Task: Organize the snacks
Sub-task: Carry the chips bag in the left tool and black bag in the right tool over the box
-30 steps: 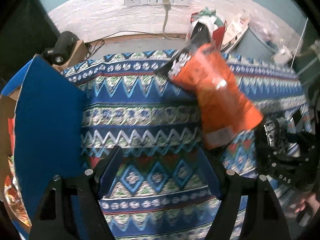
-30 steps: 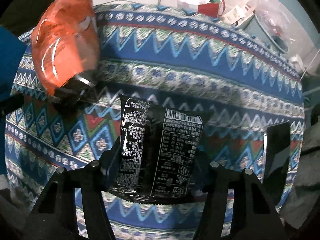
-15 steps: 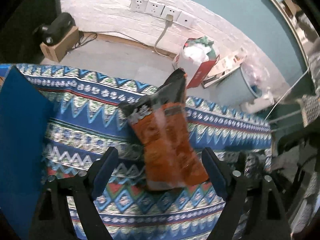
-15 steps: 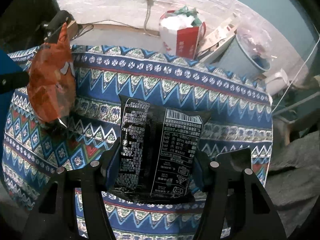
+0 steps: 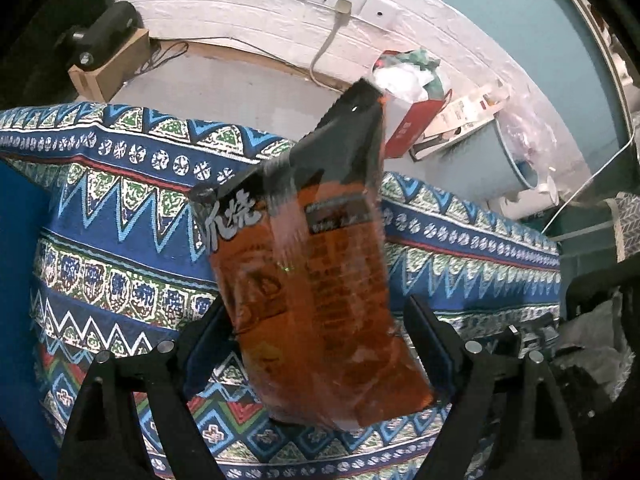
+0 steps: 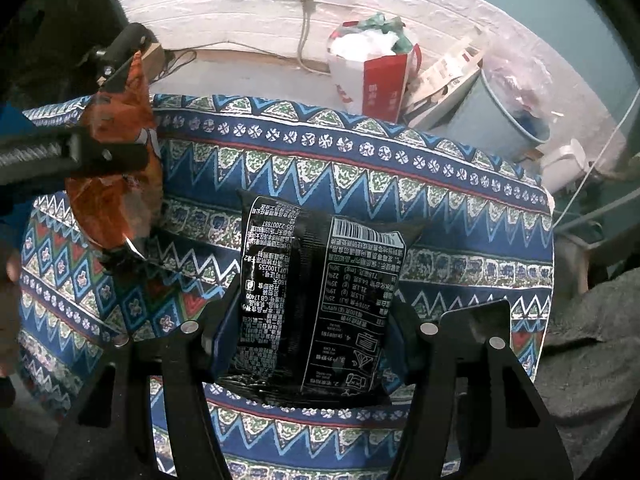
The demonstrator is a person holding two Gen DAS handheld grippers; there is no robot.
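Over at the left edge of the patterned cloth a flat blue panel stands up, maybe the wall of a box, though I can't say for certain. Next along, the left gripper points steeply down with the orange snack bag between its jaws; they are closing, the left pad already against the bag's side, while on the right I can't make out whether the pad touches yet. The bag's long axis runs away from the gripper toward the far edge of the cloth, dark sealed end farthest out, tilted a little to the right. From the other side the same orange bag looks lifted clear of the cloth with the left gripper's black finger across it, so the left hand is plainly the nearer one for it. Farther right, the right gripper is clamped on the black snack packet, printed back facing up, its long axis also running away from the jaws, held above the middle of the cloth. Beyond the far edge, on the floor, sit a red-and-white paper bag and a pale bin. My guess is that both snacks head left toward that blue panel, the orange one first.
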